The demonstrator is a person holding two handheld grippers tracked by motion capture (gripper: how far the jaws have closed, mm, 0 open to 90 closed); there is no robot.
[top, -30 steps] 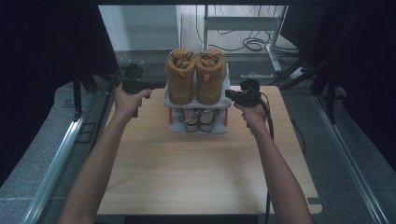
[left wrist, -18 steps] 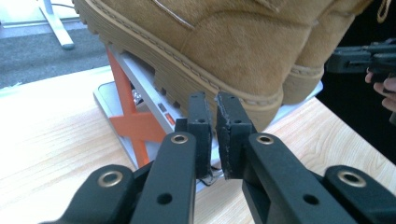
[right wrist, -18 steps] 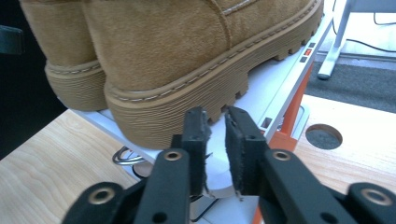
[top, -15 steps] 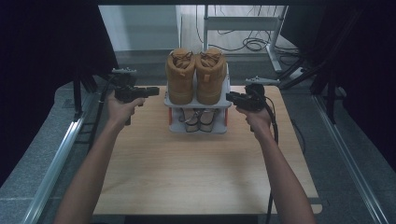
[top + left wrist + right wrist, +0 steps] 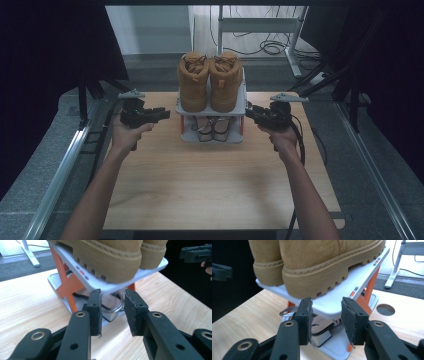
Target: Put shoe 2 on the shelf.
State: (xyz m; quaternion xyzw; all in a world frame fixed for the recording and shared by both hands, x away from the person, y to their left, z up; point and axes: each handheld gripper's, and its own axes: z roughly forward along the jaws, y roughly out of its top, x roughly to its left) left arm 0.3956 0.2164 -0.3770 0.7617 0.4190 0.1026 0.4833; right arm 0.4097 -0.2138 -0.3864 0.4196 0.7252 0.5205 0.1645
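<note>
Tan boots (image 5: 210,80) on a white rack (image 5: 212,108) — wooden table (image 5: 210,190).
Left tongs (image 5: 162,115) and right tongs (image 5: 249,111) just opening, part-open, gripping nothing — flanking the rack.

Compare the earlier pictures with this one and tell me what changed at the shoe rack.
Both hands drew back from the white shoe rack towards the person. The left gripper and the right gripper now sit just off its sides, their jaws having just been opening, with nothing clamped between the pads. The tan boots on the top shelf, the shoes below and the rack itself kept their places.
</note>
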